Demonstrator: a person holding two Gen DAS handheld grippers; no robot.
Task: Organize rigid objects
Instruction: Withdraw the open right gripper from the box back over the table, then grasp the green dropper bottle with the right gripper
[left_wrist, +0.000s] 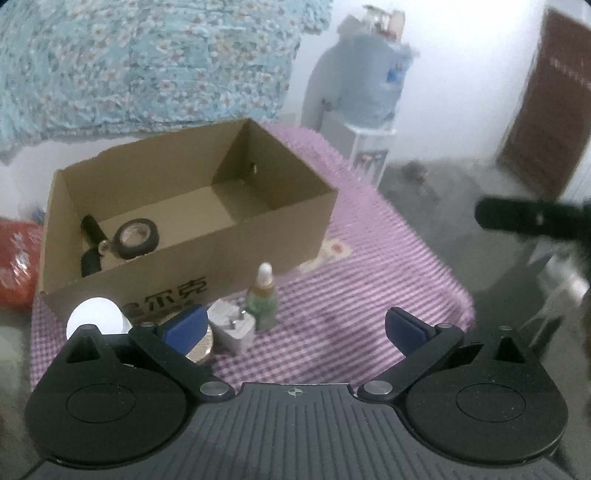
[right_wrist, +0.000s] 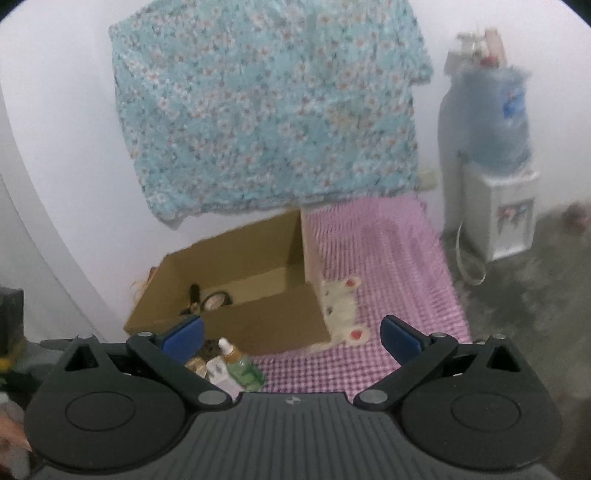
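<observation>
Evidently the cardboard box (left_wrist: 192, 236) is the collecting place: it sits open-topped toward the back of the pink checked cloth (left_wrist: 369, 288), close under the hanging flowered fabric (left_wrist: 147, 62), so things can be dropped straight in from above. Two items already lie at its left end, a roll of black tape (left_wrist: 136, 236) and a black-handled tool (left_wrist: 92, 243), tucked against the near wall and touching each other, which leaves the whole right end bare for more.

What is left to sort stands bunched on the cloth just outside the box's near wall, toward its left corner: a small green dropper bottle (left_wrist: 264, 299) upright with its white tip up, a white plug adapter (left_wrist: 232, 326) just beside it, a gold-coloured round thing (left_wrist: 201, 349) partly hidden, and a white round lid or disc (left_wrist: 94, 317) further left. Being gathered there, they are a short lift from the box.

The left gripper (left_wrist: 295, 328) hovers low over the near edge of the cloth, fingers spread wide with nothing between them, its left pad (left_wrist: 188, 325) in front of the adapter and the gold piece. I judge it is lining up on that cluster. The right gripper (right_wrist: 291, 334) hangs higher and further back, fingers also wide apart and empty, probably waiting its turn. The bottle looks tippy, so a careless nudge could knock it over.
</observation>
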